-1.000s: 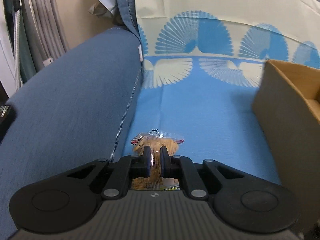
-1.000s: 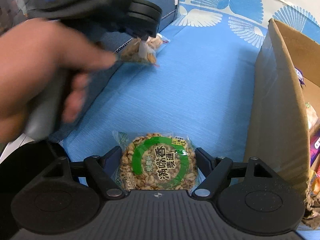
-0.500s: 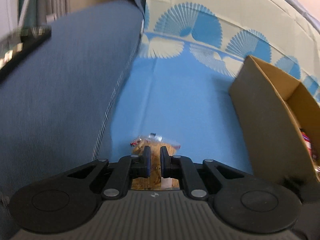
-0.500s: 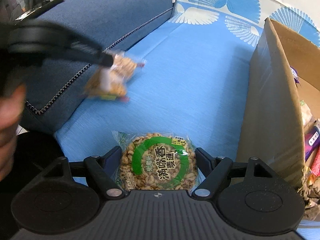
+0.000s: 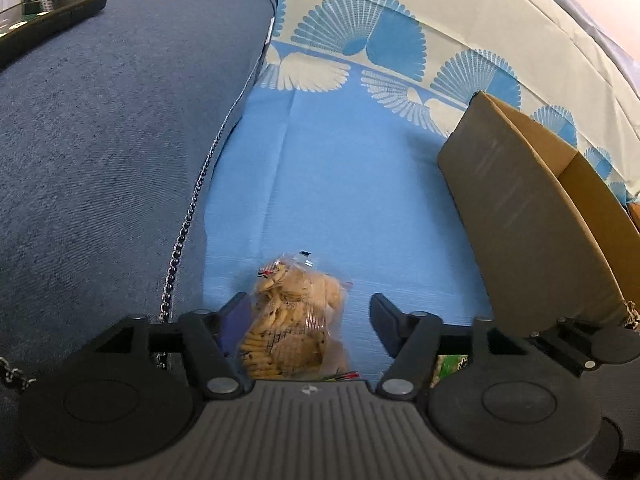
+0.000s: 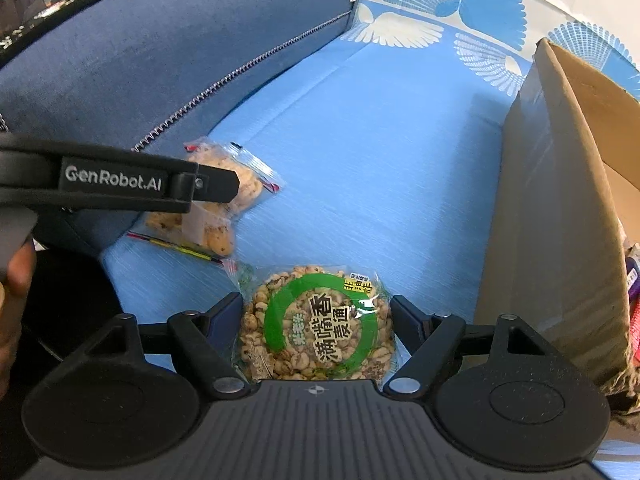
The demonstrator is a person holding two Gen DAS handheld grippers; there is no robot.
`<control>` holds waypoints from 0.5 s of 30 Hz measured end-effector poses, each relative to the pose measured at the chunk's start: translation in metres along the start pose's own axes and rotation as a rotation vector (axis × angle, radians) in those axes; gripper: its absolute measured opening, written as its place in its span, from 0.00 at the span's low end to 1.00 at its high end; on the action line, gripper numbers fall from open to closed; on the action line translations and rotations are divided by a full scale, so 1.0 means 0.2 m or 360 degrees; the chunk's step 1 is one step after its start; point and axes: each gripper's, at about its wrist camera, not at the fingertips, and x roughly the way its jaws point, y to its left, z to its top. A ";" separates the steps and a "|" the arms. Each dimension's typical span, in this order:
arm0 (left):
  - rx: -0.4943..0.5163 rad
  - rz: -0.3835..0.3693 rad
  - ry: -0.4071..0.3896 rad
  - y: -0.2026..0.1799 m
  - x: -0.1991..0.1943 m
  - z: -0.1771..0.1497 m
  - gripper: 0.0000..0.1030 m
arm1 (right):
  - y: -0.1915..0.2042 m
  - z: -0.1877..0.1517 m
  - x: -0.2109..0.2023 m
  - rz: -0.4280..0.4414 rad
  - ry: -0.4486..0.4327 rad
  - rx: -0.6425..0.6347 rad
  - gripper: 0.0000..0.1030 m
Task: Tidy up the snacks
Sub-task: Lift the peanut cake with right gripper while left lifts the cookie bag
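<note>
A clear bag of biscuits [image 5: 294, 320] lies on the blue sofa cover [image 5: 340, 184] near its front edge, between the fingers of my left gripper [image 5: 306, 312], which is open. The bag also shows in the right wrist view [image 6: 224, 208], partly behind the left gripper [image 6: 120, 186]. A round puffed-grain snack with a green label [image 6: 320, 326] lies between the fingers of my right gripper [image 6: 318, 316], which is open around it.
A cardboard box [image 5: 532, 216] stands on the sofa to the right, with snack packs inside [image 6: 632, 280]. The dark blue sofa armrest [image 5: 100, 152] rises on the left, with a phone [image 5: 44, 20] on top.
My left gripper carried the biscuit bag back toward the sofa's front edge, lowered it onto the cover and opened. The right gripper and green snack have not moved.
</note>
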 end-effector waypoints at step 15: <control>0.0102 0.0071 0.0077 -0.06 0.10 0.01 0.71 | 0.04 -0.04 0.00 -0.0070 -0.0054 -0.0069 0.78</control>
